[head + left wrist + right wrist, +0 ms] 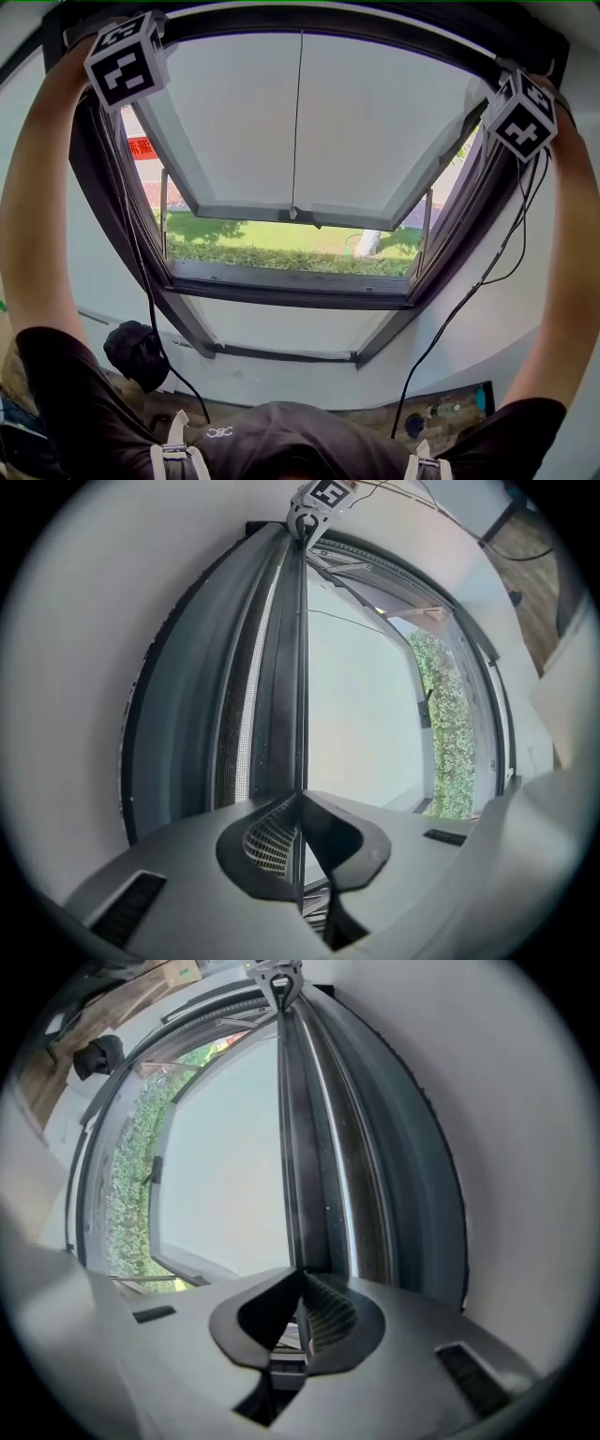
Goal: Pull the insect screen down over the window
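Note:
The window (300,122) stands swung open outward, with grass (281,248) below it. Both arms reach up to the top corners of its dark frame (328,21). My left gripper (300,799) is shut on the thin dark pull bar (291,667) of the insect screen, up against the top housing; a narrow strip of mesh (242,705) shows beside the bar. My right gripper (300,1274) is shut on the same bar (302,1147) at the other end, with mesh (370,1213) alongside. In the head view only the marker cubes (127,59) (518,114) show; the jaws are hidden behind them.
Black cables (141,281) (469,291) hang from both grippers along the window's sides. A dark bundle (136,352) sits low on the left near the sill. Small items lie on a wooden surface (441,412) at the lower right. White wall surrounds the frame.

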